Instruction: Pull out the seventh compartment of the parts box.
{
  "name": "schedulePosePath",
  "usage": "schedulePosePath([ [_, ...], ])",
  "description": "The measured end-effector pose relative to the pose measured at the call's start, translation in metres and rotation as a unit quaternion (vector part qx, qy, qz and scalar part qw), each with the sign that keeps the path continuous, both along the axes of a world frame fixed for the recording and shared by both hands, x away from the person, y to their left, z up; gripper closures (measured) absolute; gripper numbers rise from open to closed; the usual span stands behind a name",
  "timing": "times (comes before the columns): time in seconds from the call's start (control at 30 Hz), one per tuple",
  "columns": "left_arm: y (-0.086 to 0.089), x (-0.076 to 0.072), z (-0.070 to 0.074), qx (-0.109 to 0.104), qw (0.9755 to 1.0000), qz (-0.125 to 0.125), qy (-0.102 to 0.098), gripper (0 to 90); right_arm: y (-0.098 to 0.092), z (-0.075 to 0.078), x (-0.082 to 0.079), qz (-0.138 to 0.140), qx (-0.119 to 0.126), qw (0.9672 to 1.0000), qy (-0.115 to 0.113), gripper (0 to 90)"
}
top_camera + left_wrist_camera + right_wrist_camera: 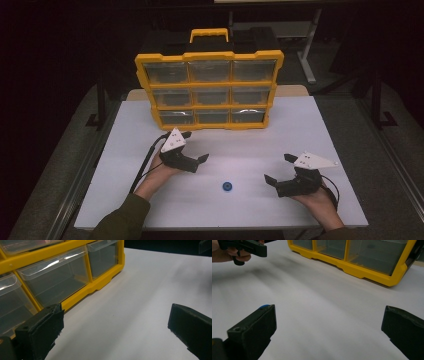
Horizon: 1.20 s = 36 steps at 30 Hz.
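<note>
Picking up the blue disc [227,186] is judged the work in hand; it lies flat on the bench [300,125], near the front edge and about midway between the side edges, apart from both tools. The left tongs [196,146] stand wide open and hold nothing; the right tongs [279,168] likewise stand wide open and empty.

Risks:
- The disc is low and flat. Jaws closing too high would likely skid over it or flick it toward the front edge.
- In the right gripper view the disc [264,306] sits partly behind one jaw, so aim may be poor.
- Both tools converging on it could collide.

Clearance: open bench surrounds the disc on all sides. The yellow organiser [210,90] occupies the rear edge; the left tongs are near its lower drawers [52,280].
</note>
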<state>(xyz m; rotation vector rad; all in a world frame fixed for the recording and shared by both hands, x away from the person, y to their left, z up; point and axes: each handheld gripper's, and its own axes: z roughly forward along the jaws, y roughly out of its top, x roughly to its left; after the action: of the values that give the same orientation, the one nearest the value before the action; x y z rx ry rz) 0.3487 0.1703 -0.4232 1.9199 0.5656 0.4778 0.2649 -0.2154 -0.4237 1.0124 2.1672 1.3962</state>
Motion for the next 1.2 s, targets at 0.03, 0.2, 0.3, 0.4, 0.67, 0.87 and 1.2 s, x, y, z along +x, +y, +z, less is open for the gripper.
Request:
schedulePosePath([
  [0.03,-0.0003,-0.0005,-0.0001,0.003,1.0,0.001,-0.002,0.0,-0.0001,0.0,0.0,0.0,0.0,1.0,0.0,0.0],
  [0.2,-0.001,-0.0014,-0.0002,0.016,0.9998,0.0,-0.012,0.0,0.0,0.0001,-0.0002,0.0,0.0,1.0,0.0,0.0],
  [0.3,-0.0019,-0.002,-0.001,0.022,0.9996,0.0,-0.017,0.0,0.0,0.0001,-0.0001,0.0,0.0,1.0,-0.001,0.0],
  [0.4,-0.0036,-0.0035,-0.0014,0.028,0.9994,0.002,-0.022,0.0,0.0002,0.0001,-0.0001,0.001,0.0,1.0,-0.001,0.0],
  [0.67,-0.0053,-0.005,-0.0021,0.044,0.9984,0.003,-0.035,0.0,0.0002,0.0001,0.0,0.001,-0.001,1.0,-0.003,0.0],
  [0.87,-0.0064,-0.0061,-0.0028,0.06,0.997,0.005,-0.047,0.0,0.0005,0.0,-0.0002,0.001,-0.001,1.0,-0.001,0.0],
  [1.2,-0.0088,-0.0083,-0.0036,0.082,0.9942,0.005,-0.07,0.0,0.0004,0.0002,-0.0002,0.001,-0.001,1.0,-0.002,0.0],
])
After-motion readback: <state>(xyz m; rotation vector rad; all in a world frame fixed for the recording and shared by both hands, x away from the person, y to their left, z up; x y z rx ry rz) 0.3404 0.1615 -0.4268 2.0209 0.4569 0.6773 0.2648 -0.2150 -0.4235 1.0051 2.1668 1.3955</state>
